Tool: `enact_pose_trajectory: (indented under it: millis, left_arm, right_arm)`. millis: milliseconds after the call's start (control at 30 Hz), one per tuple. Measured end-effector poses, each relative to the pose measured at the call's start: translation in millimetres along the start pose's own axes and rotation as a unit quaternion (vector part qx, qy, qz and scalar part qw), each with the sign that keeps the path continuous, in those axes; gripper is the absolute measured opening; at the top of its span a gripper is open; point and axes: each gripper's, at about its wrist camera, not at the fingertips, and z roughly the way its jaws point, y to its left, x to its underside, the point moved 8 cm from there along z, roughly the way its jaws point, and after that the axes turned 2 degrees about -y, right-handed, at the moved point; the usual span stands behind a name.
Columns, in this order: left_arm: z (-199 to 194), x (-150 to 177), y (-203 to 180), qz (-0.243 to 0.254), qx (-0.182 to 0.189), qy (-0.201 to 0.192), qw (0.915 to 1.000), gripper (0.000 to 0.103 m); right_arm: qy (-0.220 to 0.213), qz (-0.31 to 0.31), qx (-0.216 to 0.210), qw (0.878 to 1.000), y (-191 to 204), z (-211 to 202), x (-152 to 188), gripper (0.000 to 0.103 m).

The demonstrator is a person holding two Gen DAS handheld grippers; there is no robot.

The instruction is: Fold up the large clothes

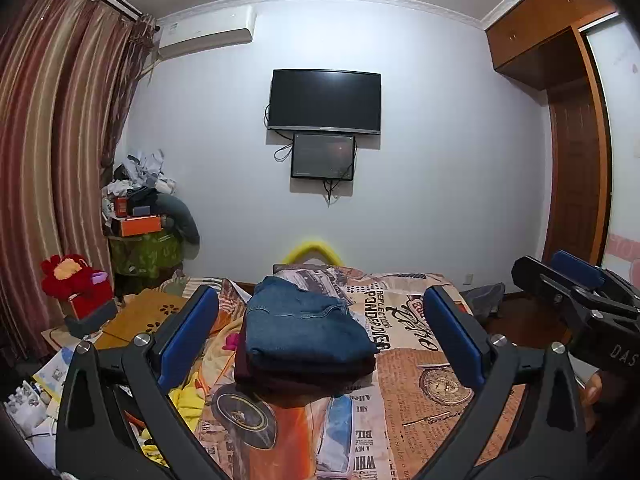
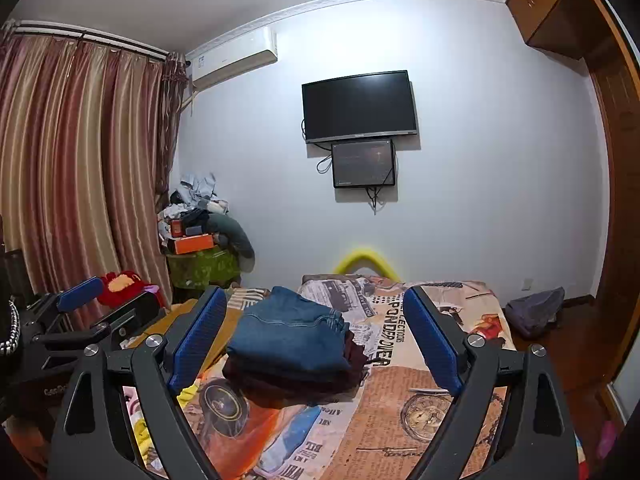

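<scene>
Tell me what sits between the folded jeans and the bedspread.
A folded dark maroon garment lies under the jeans, on the bedspread; both wrist views show it.

This is a lived-in home bedroom. A bed [image 1: 420,380] under a newspaper-print cover is filling the foreground, and striped curtains [image 1: 60,160] are hanging along the left wall. A dark television [image 1: 325,101] is hanging on the far wall, with a smaller screen [image 1: 323,156] under it and an air conditioner [image 1: 206,32] near the ceiling. Boxes and clothes are piling up in the corner [image 1: 144,208], a red plush toy [image 1: 66,276] is sitting nearby, and what is probably a wooden wardrobe [image 1: 552,28] is standing at right.
</scene>
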Motion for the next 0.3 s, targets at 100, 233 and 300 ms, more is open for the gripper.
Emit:
enact_pose_trajectory:
  millis: [100, 233, 300]
  left_arm:
    - [0.5, 0.9, -1.3, 0.002, 0.001, 0.001, 1.0, 0.103]
    - [1.1, 2.2, -2.4, 0.0, 0.003, 0.002, 1.0, 0.103]
    - [1.3, 2.3, -1.8, 0.001, 0.002, 0.002, 1.0, 0.103]
  right_arm:
    - [0.003, 0.0, 0.0, 1.0, 0.5, 0.8, -0.3, 0.088]
    - [0.003, -0.001, 0.002, 1.0, 0.8, 0.8, -0.3, 0.088]
    - [0.003, -0.001, 0.002, 1.0, 0.6, 1.0, -0.3, 0.088]
